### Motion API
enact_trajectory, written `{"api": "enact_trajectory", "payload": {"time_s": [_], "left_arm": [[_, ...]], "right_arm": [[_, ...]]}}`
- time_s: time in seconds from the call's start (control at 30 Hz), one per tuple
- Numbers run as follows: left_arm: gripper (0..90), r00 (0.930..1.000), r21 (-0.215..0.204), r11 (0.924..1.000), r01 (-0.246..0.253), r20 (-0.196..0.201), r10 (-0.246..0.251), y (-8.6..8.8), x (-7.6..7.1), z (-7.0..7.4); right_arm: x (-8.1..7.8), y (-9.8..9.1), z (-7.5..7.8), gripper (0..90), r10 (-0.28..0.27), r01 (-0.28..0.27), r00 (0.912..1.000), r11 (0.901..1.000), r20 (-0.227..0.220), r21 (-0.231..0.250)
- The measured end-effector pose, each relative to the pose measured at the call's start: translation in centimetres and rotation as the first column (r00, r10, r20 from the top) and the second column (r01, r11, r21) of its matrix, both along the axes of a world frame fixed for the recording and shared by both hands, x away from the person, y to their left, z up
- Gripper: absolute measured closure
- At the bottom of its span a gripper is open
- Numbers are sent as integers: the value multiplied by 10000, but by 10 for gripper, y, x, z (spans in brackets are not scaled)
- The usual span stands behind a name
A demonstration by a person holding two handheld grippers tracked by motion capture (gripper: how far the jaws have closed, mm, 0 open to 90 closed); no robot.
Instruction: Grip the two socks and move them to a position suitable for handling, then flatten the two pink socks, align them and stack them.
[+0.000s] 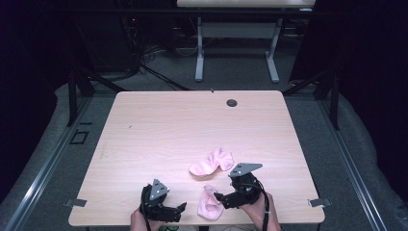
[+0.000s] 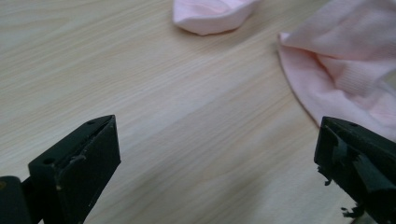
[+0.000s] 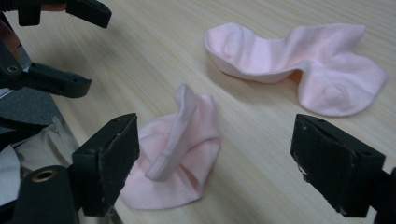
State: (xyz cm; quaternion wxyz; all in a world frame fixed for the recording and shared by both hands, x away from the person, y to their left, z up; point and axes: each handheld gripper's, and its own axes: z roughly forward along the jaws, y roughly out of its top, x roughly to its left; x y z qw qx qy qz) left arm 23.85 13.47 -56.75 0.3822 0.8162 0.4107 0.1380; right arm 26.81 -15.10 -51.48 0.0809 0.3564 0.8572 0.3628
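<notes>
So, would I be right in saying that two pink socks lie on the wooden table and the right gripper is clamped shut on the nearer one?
Not quite: the right gripper is open. The right gripper view shows its jaws standing wide apart, with the nearer sock lying loose on the table. The two pink socks, including the farther sock, are as you say.

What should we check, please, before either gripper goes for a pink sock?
1. Near sock free of both grippers: ok.
2. Far sock lying apart from it: ok.
3. Right gripper open, nothing pinched: ok.
4. Left gripper open and empty: ok.
5. Near sock lying flat: not ok, a fold stands up.
6. Near sock well clear of the table edge: not ok, it lies close to the front edge.
</notes>
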Motion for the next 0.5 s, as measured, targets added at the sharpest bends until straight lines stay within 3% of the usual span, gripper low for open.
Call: {"api": "enact_trajectory", "payload": {"time_s": [0.17, 0.5], "left_arm": [[29, 9969, 56, 9971, 752, -214, -751, -27, -8, -5], [319, 9889, 418, 9880, 1485, -150, -1479, -61, -16, -11]], "right_arm": [[-6, 6, -7, 283, 103, -103, 9999, 9999, -83, -73], [-11, 21, -23, 629, 399, -416, 9984, 9982, -391, -429]]}}
